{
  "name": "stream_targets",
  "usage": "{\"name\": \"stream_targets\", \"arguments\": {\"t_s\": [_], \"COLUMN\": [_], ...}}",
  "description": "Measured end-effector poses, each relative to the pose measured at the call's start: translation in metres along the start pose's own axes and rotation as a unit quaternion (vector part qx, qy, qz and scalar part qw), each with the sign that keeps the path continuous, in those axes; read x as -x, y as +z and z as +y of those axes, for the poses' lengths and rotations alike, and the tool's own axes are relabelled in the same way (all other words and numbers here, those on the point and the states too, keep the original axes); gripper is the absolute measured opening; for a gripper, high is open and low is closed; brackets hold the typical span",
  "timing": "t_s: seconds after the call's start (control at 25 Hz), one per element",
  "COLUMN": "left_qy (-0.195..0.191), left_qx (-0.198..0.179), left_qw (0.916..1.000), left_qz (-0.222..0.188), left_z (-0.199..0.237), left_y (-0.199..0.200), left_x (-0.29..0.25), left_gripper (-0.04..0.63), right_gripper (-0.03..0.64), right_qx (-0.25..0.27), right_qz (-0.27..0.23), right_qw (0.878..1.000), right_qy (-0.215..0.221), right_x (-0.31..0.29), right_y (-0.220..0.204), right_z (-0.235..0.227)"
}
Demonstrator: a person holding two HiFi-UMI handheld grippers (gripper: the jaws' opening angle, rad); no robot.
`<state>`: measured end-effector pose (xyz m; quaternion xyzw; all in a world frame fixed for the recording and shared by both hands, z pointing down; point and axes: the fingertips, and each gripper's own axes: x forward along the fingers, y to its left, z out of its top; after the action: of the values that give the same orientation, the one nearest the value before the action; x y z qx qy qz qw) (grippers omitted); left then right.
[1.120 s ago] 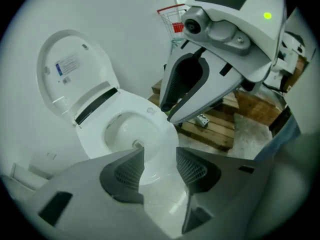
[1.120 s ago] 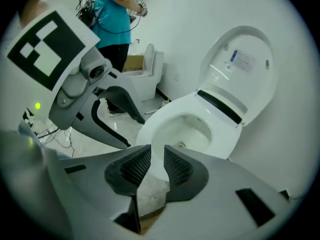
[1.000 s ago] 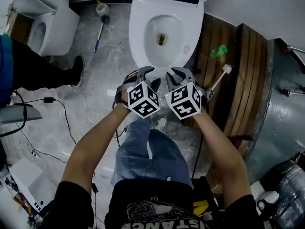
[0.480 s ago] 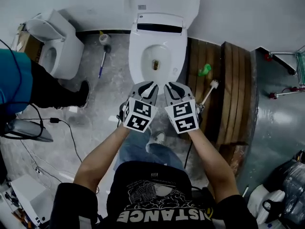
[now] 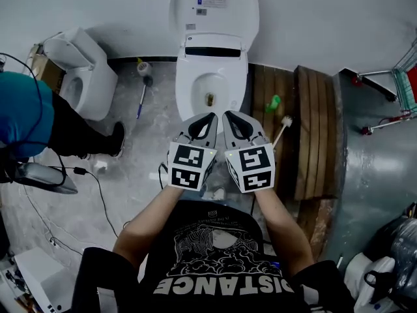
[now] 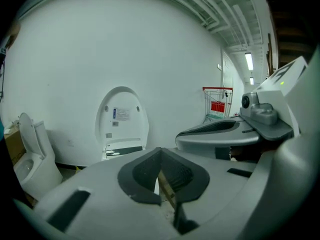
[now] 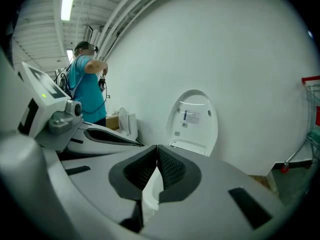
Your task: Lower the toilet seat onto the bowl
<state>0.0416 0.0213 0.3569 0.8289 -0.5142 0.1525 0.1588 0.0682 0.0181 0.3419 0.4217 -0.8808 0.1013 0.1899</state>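
My left gripper (image 5: 207,120) and right gripper (image 5: 230,118), jaws just closed on nothing, hover before the bowl (image 5: 185,91); I should hook the upright toilet seat (image 5: 214,18) near its top and lower it gently.

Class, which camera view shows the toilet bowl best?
The head view: it looks straight down into the bowl, with the lid raised behind. Both gripper views show the upright lid and at most a sliver of bowl.
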Motion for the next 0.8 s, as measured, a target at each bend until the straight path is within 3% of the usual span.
{"name": "stream_targets", "arguments": {"t_s": [0.24, 0.8], "left_qy": [0.005, 0.01], "left_qx": [0.012, 0.013], "left_qw": [0.9998, 0.9995], "left_qz": [-0.015, -0.025], "left_z": [-0.006, -0.014], "left_y": [0.01, 0.015], "left_x": [0.013, 0.029], "left_gripper": [0.011, 0.011], "right_gripper": [0.018, 0.017], "right_qx": [0.011, 0.011], "right_qz": [-0.019, -0.026], "right_qw": [1.0, 1.0], "right_qy": [-0.014, -0.004], "right_x": [0.019, 0.03], "right_y": [0.011, 0.016], "right_z": [0.002, 0.011]}}
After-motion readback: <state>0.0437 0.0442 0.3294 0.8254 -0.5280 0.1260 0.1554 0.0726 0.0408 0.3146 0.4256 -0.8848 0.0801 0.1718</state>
